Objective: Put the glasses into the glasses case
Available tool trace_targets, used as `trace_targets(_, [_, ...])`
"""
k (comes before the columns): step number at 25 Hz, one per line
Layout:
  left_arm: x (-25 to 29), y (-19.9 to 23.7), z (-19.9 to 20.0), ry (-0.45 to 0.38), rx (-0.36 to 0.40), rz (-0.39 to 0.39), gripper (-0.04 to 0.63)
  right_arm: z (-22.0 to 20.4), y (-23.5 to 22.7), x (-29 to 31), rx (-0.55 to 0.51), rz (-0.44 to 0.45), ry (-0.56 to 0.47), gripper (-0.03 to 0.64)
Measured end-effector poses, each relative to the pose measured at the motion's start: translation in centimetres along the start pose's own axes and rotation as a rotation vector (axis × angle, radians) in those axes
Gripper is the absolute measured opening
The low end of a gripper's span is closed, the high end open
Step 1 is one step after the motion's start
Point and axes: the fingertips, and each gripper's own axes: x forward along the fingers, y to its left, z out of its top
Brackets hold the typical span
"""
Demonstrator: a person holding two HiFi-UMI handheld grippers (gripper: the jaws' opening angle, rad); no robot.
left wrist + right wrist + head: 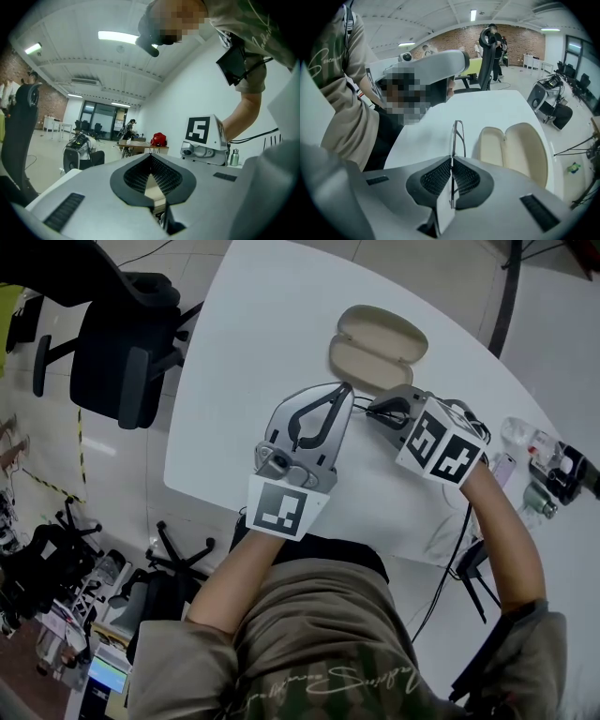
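Note:
The beige glasses case [378, 345] lies open on the white table [253, 352], both halves up; in the right gripper view the case [518, 150] is just ahead and to the right of the jaws. My right gripper [452, 159] is shut on the thin-framed glasses [459, 133], which stick out edge-on above the table. From the head view, the right gripper [382, 411] is just in front of the case. My left gripper [348, 388] is beside it, tips together near the glasses [362, 407]. In its own view the left gripper [151, 157] is shut at the tips, with nothing visibly held.
A black office chair [122, 343] stands off the table's left edge. Bottles and small items [539, 465] sit at the table's far right. A black cable [450, 559] hangs past the near edge. The right gripper's marker cube [205, 138] is close on the left gripper's right.

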Motion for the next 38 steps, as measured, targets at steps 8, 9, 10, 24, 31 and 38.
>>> trace_targets(8, [1.4, -0.8, 2.1, -0.021, 0.117, -0.079, 0.005, 0.1, -1.2, -0.2, 0.027, 0.011, -0.020, 0.028])
trace_targets(9, [1.4, -0.6, 2.1, -0.021, 0.110, -0.074, 0.005, 0.1, -1.4, -0.3, 0.030, 0.009, -0.021, 0.028])
trace_targets(10, [1.3, -0.2, 2.1, -0.022, 0.103, -0.068, 0.006, 0.2, -1.7, -0.4, 0.034, 0.008, -0.024, 0.028])
trace_targets(24, [1.2, 1.8, 1.4, -0.003, 0.082, -0.079, 0.005, 1.2, -4.2, -0.6, 0.062, -0.020, -0.048, 0.028])
trace_targets(31, [1.5, 1.9, 0.9, 0.007, 0.078, -0.078, 0.006, 1.2, -4.6, -0.2, 0.090, 0.000, -0.065, 0.028])
trace_targets(38, [1.5, 1.7, 0.5, 0.011, 0.071, -0.075, 0.005, 0.5, -4.7, 0.5, 0.099, 0.003, -0.058, 0.028])
